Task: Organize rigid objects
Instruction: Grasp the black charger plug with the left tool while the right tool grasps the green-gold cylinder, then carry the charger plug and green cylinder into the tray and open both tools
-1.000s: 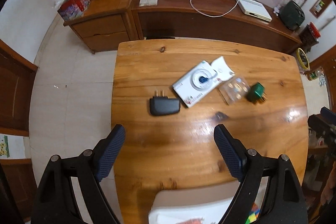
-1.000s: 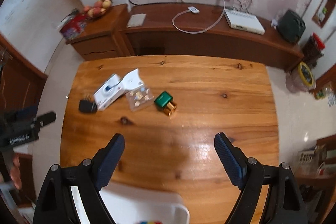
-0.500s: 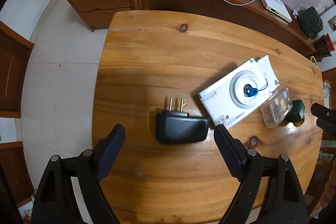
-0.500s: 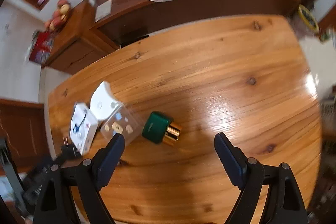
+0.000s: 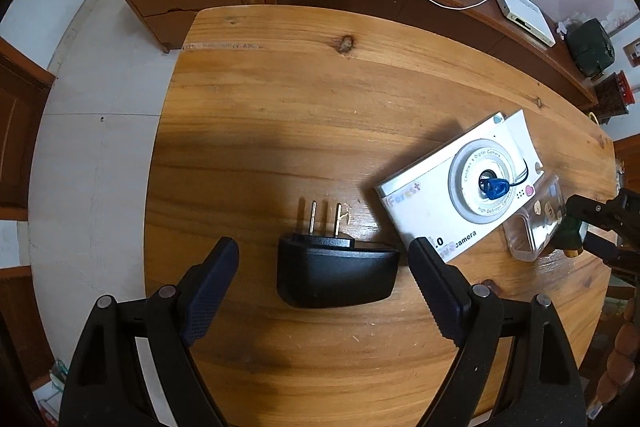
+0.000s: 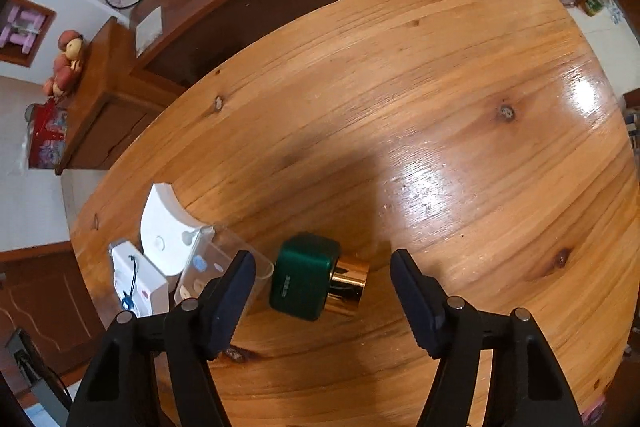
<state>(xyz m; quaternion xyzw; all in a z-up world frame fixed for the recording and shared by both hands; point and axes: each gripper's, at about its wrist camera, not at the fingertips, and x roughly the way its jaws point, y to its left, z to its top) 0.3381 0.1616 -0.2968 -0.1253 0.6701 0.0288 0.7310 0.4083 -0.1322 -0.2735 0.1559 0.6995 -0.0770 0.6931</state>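
Both tools have come lower and closer to the table (image 5: pixel 256 115) than half a second ago, so the things now look larger between the fingers. The left tool (image 5: pixel 323 291) stands released, with its jaws wide apart on both sides of the black power adapter (image 5: pixel 338 277), which lies flat on the wood with its two metal prongs pointing away; the fingers do not touch it. The right tool (image 6: pixel 323 301) is also released, and the green perfume bottle (image 6: pixel 306 281) with its shiny gold cap lies on its side between the fingers, nearer to the left one, again with no contact. Just beside the bottle lies a clear plastic case (image 6: pixel 222 267), partly hidden behind the left finger of the right tool, and the small items inside it are too unclear to name. The white camera box (image 5: pixel 460 195) lies beside the adapter; its near corner is covered by the right finger of the left tool, and a blue strap lies on the printed lens. The table is glossy pine with dark knots. The finger pads (image 5: pixel 208 291) are dark blue with a fine grid texture.
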